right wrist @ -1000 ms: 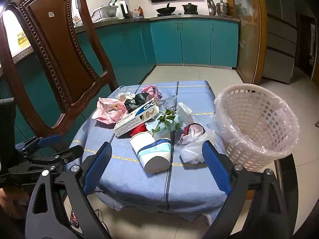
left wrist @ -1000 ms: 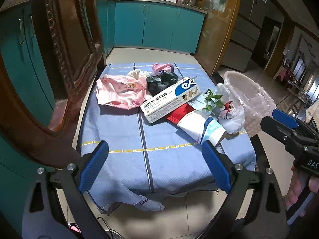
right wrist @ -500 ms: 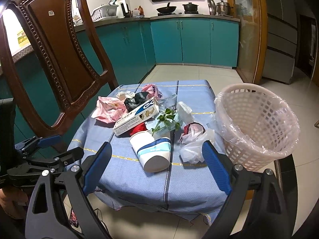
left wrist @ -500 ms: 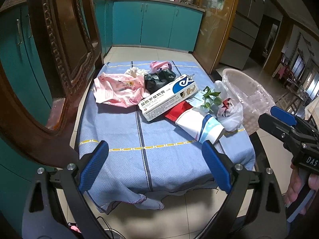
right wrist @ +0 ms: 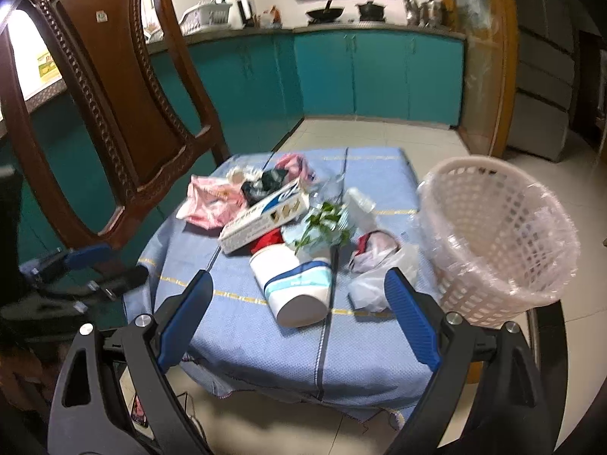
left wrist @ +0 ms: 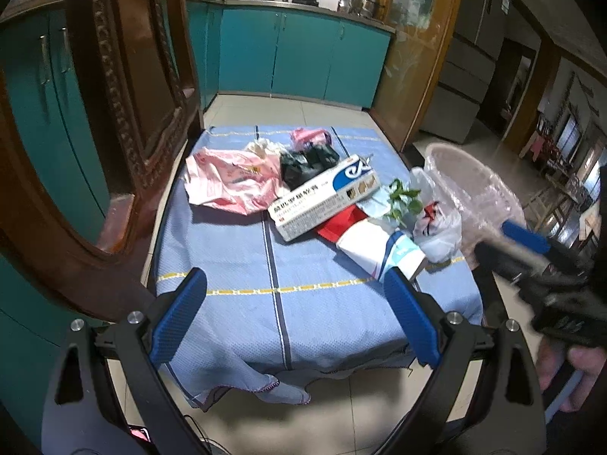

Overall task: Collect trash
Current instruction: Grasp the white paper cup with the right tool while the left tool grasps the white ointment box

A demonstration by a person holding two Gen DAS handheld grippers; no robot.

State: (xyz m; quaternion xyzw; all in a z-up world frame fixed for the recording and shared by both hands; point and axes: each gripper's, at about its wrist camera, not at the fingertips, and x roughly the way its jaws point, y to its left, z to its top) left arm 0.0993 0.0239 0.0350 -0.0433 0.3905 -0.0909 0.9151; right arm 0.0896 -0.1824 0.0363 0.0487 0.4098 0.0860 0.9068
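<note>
A pile of trash lies on the blue tablecloth (left wrist: 235,265): a pink bag (left wrist: 227,182), a black bag (left wrist: 303,165), a white medicine box (left wrist: 326,197), a white and blue paper cup (right wrist: 296,288) on its side, a green sprig (right wrist: 322,223) and a clear plastic bag (right wrist: 379,276). A white lined basket (right wrist: 497,242) stands at the table's right edge. My left gripper (left wrist: 296,316) is open and empty above the near table edge. My right gripper (right wrist: 299,316) is open and empty, just short of the cup.
A carved wooden chair (right wrist: 125,94) stands at the table's left side, close to my left gripper. Teal kitchen cabinets (right wrist: 379,76) line the far wall. Tiled floor (right wrist: 379,136) lies beyond the table. The cloth hangs over the near edge (left wrist: 265,383).
Both grippers have moved forward and closer to the table. The right gripper has come nearer the cup and the basket. Nothing on the table has moved.
</note>
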